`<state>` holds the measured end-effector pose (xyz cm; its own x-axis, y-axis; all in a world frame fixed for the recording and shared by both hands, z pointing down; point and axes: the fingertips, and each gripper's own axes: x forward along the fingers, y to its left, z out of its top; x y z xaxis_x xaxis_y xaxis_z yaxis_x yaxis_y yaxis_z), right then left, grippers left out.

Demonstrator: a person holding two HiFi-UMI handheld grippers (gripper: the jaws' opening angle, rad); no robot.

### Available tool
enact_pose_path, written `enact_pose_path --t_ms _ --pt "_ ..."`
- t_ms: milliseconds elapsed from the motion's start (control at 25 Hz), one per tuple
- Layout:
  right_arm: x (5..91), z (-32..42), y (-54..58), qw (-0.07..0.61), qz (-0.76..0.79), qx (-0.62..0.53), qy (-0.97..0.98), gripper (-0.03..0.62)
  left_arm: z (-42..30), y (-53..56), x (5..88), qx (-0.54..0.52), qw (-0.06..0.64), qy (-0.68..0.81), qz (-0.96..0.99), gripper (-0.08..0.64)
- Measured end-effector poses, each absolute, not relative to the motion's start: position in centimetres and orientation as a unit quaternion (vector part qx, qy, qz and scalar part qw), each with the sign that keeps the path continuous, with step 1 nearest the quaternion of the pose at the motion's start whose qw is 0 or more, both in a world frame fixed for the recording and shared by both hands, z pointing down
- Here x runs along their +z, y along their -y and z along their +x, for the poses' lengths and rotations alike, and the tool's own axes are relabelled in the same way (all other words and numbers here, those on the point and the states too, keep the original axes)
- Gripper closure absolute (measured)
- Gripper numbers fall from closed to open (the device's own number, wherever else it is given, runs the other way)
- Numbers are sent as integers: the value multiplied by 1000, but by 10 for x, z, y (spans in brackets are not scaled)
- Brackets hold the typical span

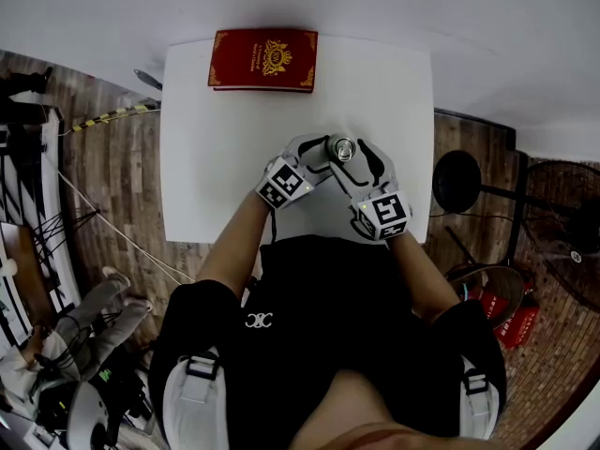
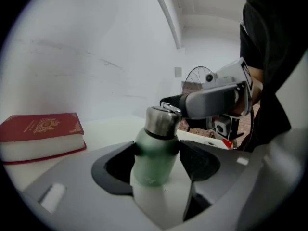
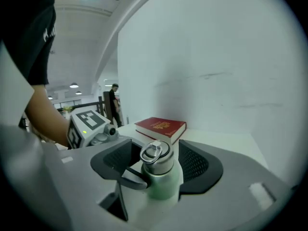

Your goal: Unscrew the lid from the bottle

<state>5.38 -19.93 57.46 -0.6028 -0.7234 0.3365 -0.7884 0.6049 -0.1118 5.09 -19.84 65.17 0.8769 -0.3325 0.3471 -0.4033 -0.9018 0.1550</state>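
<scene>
Black cloth of the person's top (image 1: 309, 317) fills the near part of the head view, and beyond it both grippers meet over the white counter (image 1: 211, 157). The left gripper (image 2: 158, 158) has its fingers closed on the pale green upright metal bottle (image 2: 154, 172), with the black pads pressed to either side of the body just below the shoulder. The bottle stands on the counter, a little right of its middle.

The right gripper (image 3: 155, 161) reaches in at the height of the brushed steel lid (image 3: 156, 159). Its fingers are parted, one on each side of the lid, and a gap shows between the lid and the finger on its left. The lid is still on the bottle, and its small metal ring (image 3: 152, 151) lies on top.

Farther off, a dark red hardback book with gold print (image 1: 263, 60) lies flat at the counter's far edge, well apart from the bottle.
</scene>
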Motion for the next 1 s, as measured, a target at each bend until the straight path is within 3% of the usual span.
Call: enact_pose_path --t_ms 160,440,1000 --pt "591 53 213 150 488 122 851 313 52 199 651 160 115 195 961 216" --pt "603 45 214 179 468 82 861 324 52 197 653 163 115 199 959 216" --pt "612 39 203 232 202 22 951 325 54 197 659 178 118 214 953 216"
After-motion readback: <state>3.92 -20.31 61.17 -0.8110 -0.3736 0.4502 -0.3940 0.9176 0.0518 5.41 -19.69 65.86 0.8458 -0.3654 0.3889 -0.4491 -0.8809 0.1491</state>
